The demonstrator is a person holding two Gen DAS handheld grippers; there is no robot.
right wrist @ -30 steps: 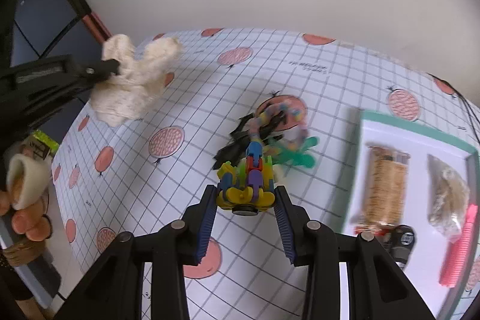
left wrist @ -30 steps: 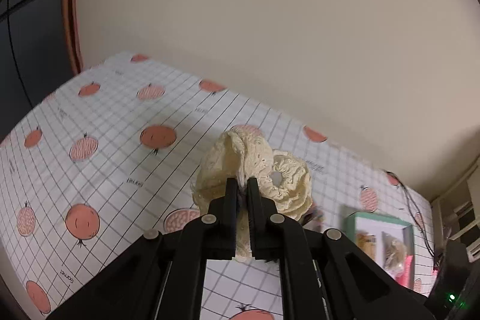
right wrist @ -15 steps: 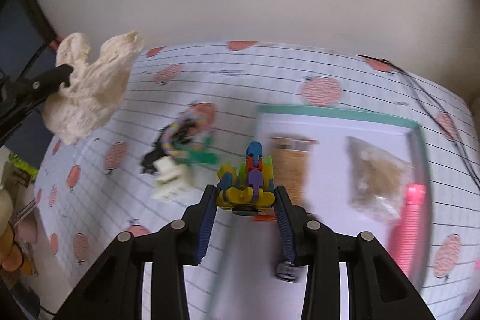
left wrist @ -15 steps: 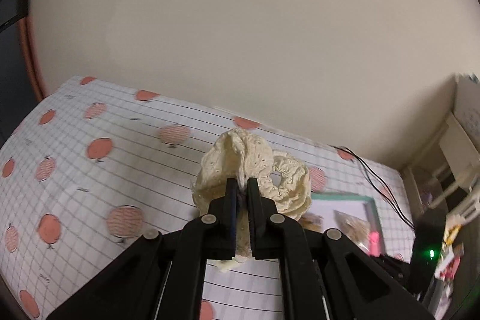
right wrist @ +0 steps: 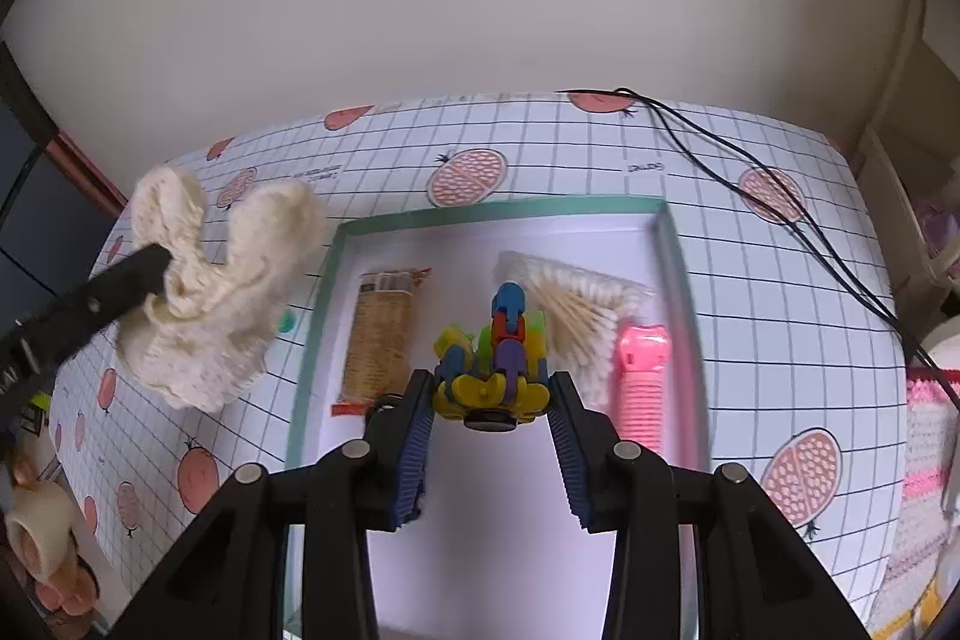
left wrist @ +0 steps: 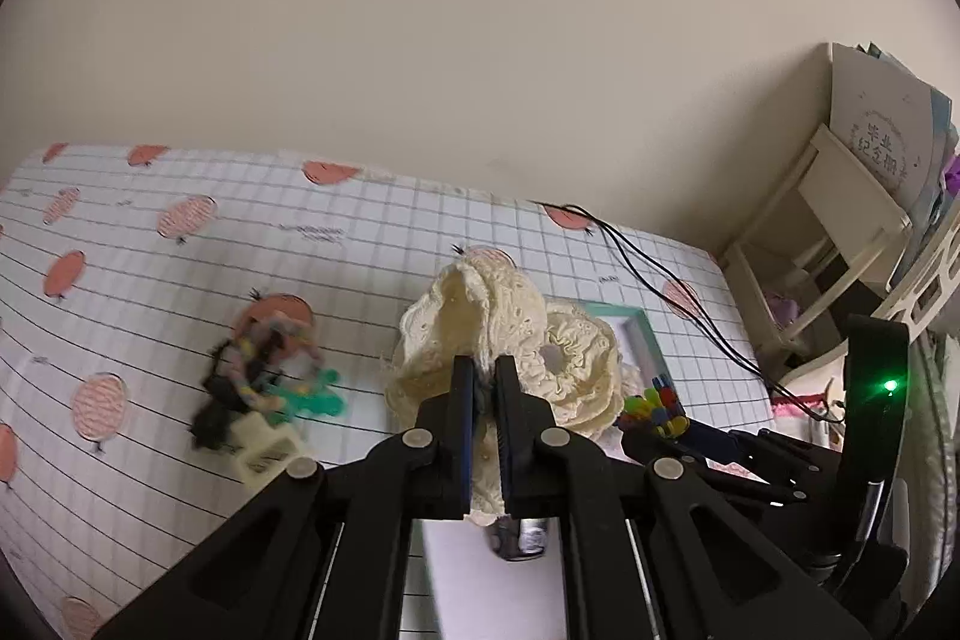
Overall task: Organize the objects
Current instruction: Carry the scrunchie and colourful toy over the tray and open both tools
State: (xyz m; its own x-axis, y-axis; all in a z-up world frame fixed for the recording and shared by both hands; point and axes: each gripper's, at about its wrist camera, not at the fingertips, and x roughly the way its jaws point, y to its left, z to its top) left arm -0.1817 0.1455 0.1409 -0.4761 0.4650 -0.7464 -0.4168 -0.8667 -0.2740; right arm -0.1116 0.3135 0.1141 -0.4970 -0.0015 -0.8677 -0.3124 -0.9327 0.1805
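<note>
Left gripper [left wrist: 485, 388] pinched tight on a cream lace scrunchie [left wrist: 510, 334], held up in the air just left of the green-edged tray [right wrist: 312, 340]. Right gripper [right wrist: 491, 403] clamped on a colorful plastic block toy [right wrist: 495, 364], hanging over the tray. Inside the tray: a brown packet [right wrist: 381, 334], a bag of cotton swabs [right wrist: 576, 310], a pink comb [right wrist: 642, 382]. On the grid tablecloth [left wrist: 180, 280], 1 small pile of blurry toys [left wrist: 258, 388].
</note>
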